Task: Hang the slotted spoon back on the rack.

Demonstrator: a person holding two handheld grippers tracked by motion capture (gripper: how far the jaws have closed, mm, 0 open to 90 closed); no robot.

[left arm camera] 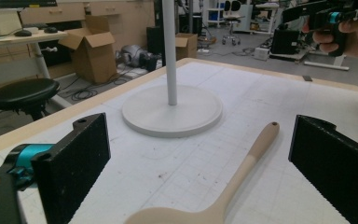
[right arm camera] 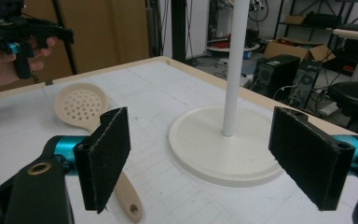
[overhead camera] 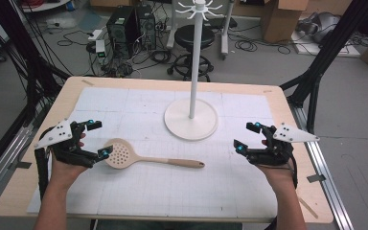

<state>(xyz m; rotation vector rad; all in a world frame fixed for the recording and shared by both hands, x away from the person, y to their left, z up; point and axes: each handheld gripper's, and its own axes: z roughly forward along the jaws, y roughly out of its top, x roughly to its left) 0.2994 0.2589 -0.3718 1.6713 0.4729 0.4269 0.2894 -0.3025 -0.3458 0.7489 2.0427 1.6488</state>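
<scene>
Both grippers gape, holding nothing: left gripper [overhead camera: 94, 139] just beside the slotted spoon's [overhead camera: 139, 158] perforated head, right gripper [overhead camera: 247, 136] well apart. Spoon lies flat near the hanger stand [overhead camera: 191, 117]; a pinch on the shallow head might skid it away

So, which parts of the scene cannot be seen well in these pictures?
- Spoon bowl: left gripper view, cut off by the bottom edge.
- Spoon handle: right gripper view, its middle is hidden behind the right gripper's jaw.
- Stand hooks: high view, partly cut by the top edge; both gripper views cut off the pole's top.
- Left gripper: high view, the hand is hidden under its grey plate.
</scene>
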